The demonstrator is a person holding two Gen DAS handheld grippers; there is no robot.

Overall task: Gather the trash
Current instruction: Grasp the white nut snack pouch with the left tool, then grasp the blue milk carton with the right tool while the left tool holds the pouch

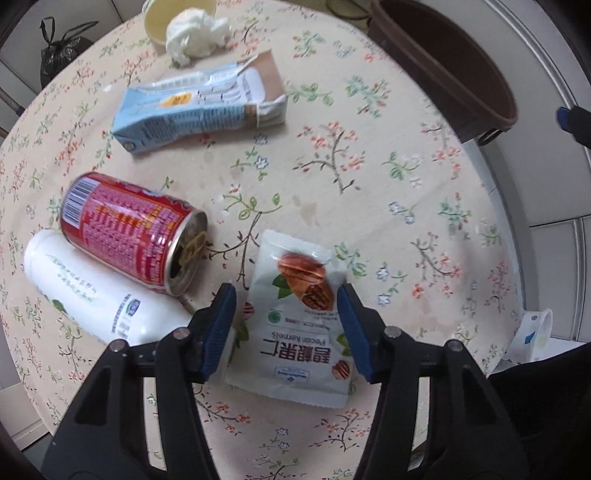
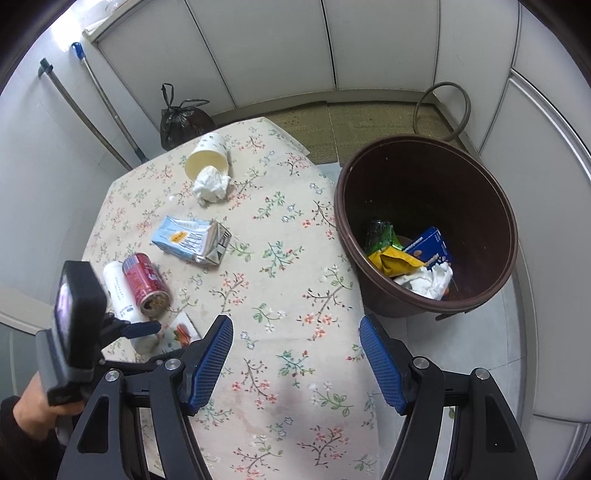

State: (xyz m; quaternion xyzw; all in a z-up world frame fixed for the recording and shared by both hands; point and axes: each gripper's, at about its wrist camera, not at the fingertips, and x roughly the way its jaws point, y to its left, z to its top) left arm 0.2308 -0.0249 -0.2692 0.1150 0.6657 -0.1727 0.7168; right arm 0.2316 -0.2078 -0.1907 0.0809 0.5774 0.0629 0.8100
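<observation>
Left tool [image 1: 286, 306]: pointed down at the counter [image 1: 369, 206], its two blue pads straddling one white pecan-kernel packet [image 1: 301, 325]. The packet lay flat on the floral cloth, its upper half between the pads. The right pad sat at the packet's edge; the left pad stood just off its other side. Jaws partly spread; no firm pinch visible.

Right tool [image 2: 295, 354]: jaws spread wide, nothing between them, hovering above the counter's near edge, with the bin to its upper right.

Items on the counter, counted:
- One pecan packet, as above.
- One red drink can [image 1: 133, 232], on its side, open end facing the packet, just left of the left tool.
- One white bottle [image 1: 96, 295], on its side, touching the can and lying on its nearer side, its end beside the left pad.
- One light-blue carton [image 1: 199, 107], flattened, top torn open, well beyond the can.
- One paper cup [image 1: 162, 18], tipped over at the far edge.
- One crumpled white tissue [image 1: 195, 35], at the cup's mouth.

Beside the counter:
- One brown bin [image 2: 424, 229], holding one blue box, one yellow wrapper, one green wrapper and white tissue.
- One tied black bag [image 2: 183, 116] on the floor, past the counter's far end.
</observation>
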